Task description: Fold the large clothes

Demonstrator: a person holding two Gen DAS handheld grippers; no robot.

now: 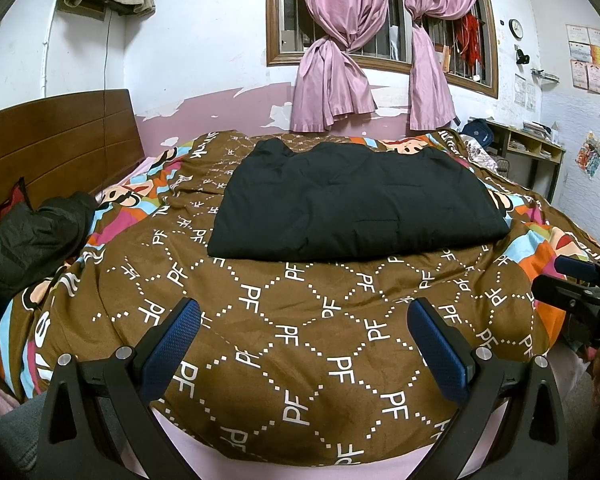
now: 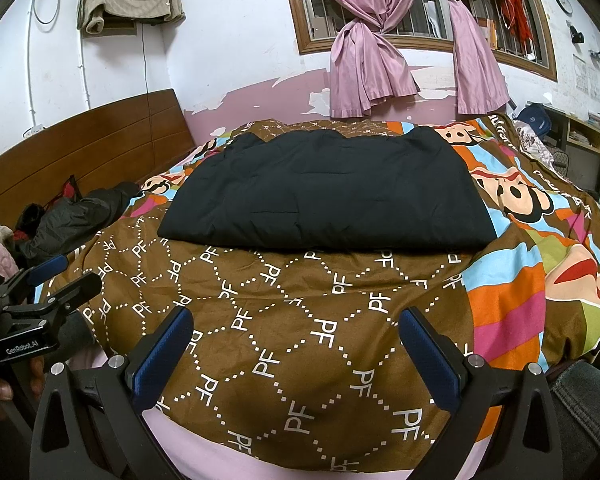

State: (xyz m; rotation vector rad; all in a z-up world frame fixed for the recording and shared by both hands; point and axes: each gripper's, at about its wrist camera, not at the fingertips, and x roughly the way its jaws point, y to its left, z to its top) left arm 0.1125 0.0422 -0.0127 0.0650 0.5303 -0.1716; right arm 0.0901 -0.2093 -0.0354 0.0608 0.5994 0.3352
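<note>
On the bed (image 1: 300, 320) lies our folded black garment (image 1: 356, 200), well beyond our left gripper (image 1: 304, 344) and right gripper (image 2: 298, 354), both spread wide, empty, hovering over the bed's near edge.

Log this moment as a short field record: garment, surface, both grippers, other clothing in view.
garment: black garment, folded into a rectangle, lying flat
surface: brown patterned quilt on the bed
left gripper: open, holding nothing, short of the garment
right gripper: open, holding nothing, short of the garment
other clothing: dark jacket crumpled near the wooden headboard
contact: neither gripper touches the black garment
</note>
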